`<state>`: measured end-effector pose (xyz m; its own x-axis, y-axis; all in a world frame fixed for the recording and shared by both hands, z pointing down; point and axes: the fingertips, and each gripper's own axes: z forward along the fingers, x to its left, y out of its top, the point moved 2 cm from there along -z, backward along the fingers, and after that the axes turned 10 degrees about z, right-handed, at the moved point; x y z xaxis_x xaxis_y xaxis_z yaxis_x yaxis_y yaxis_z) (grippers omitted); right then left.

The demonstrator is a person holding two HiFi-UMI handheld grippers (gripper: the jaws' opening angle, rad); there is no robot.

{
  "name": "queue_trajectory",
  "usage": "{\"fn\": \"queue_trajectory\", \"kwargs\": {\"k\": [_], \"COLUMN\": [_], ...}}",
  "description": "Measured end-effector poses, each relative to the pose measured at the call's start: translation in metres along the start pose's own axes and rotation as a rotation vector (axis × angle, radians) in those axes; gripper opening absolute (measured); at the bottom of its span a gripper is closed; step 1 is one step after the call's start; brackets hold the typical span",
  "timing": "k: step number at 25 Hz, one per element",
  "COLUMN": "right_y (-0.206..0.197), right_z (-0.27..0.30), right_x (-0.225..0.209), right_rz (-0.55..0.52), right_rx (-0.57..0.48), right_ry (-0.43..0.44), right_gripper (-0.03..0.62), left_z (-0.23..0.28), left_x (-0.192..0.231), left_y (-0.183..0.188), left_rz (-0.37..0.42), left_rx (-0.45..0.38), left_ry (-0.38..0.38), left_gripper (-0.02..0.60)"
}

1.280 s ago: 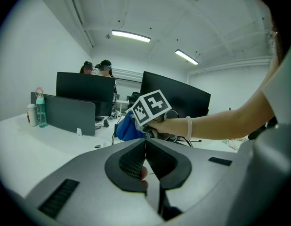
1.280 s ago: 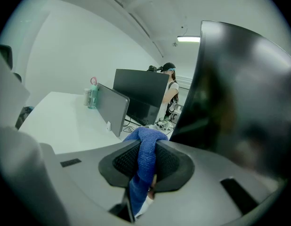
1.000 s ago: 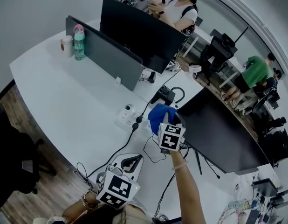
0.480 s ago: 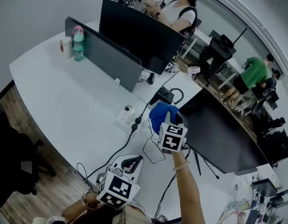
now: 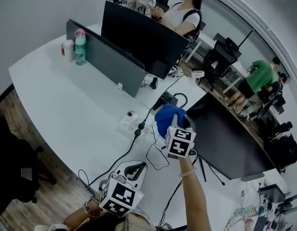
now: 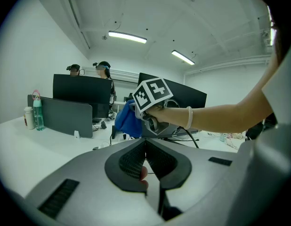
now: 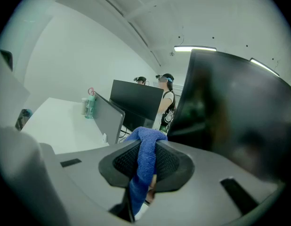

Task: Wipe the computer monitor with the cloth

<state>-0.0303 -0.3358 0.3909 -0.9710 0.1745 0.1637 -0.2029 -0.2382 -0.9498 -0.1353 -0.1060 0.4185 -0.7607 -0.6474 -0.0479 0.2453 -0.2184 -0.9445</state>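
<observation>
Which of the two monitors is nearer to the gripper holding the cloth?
The near monitor beside the right gripper and cloth; the other monitor stands far back, near the people.

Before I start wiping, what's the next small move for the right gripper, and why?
Probably ease the right gripper toward the monitor until the blue cloth presses its screen; the cloth is clamped but sits beside the screen's edge.

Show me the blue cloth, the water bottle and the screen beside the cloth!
blue cloth [image 5: 166, 118]: head view, middle of the bunched fabric.
water bottle [image 5: 80, 49]: head view, on its green body.
screen [image 5: 230, 138]: head view, middle of the dark panel.
</observation>
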Motion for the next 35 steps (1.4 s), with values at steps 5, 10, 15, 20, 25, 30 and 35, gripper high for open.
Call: {"fn": "queue_trajectory", "kwargs": {"k": [5, 10, 15, 20, 25, 30, 35], "right_y": [0.011, 0.019, 0.028, 0.033, 0.040, 0.047, 0.051], "right_z": [-0.005, -0.006, -0.010, -0.012, -0.014, -0.018, -0.020], "right_x": [-0.003, -0.005, -0.006, -0.007, -0.010, -0.011, -0.012], "right_rz": [0.016, 0.024, 0.025, 0.027, 0.038, 0.042, 0.042], "right_rx": [-0.026, -0.042, -0.059, -0.068, -0.085, -0.101, -0.108], "right_ry": [0.000, -0.005, -0.005, 0.001, 0.006, 0.010, 0.009], "right_gripper": [0.072, 0.072, 0.072, 0.072, 0.071, 0.072, 0.072], "left_z": [-0.003, -0.004, -0.006, -0.006, -0.005, -0.006, -0.006], "left_x": [-0.001, -0.001, 0.000, -0.002, -0.002, -0.002, -0.004], "left_y": [0.001, 0.002, 0.000, 0.002, 0.002, 0.005, 0.004], "left_rz": [0.003, 0.009, 0.011, 0.014, 0.014, 0.009, 0.012], "left_rx": [-0.007, -0.010, -0.010, -0.015, -0.018, -0.017, -0.014], "left_ry": [0.002, 0.002, -0.001, -0.008, -0.008, -0.013, -0.014], "left_gripper": [0.009, 0.009, 0.009, 0.009, 0.009, 0.009, 0.009]}}
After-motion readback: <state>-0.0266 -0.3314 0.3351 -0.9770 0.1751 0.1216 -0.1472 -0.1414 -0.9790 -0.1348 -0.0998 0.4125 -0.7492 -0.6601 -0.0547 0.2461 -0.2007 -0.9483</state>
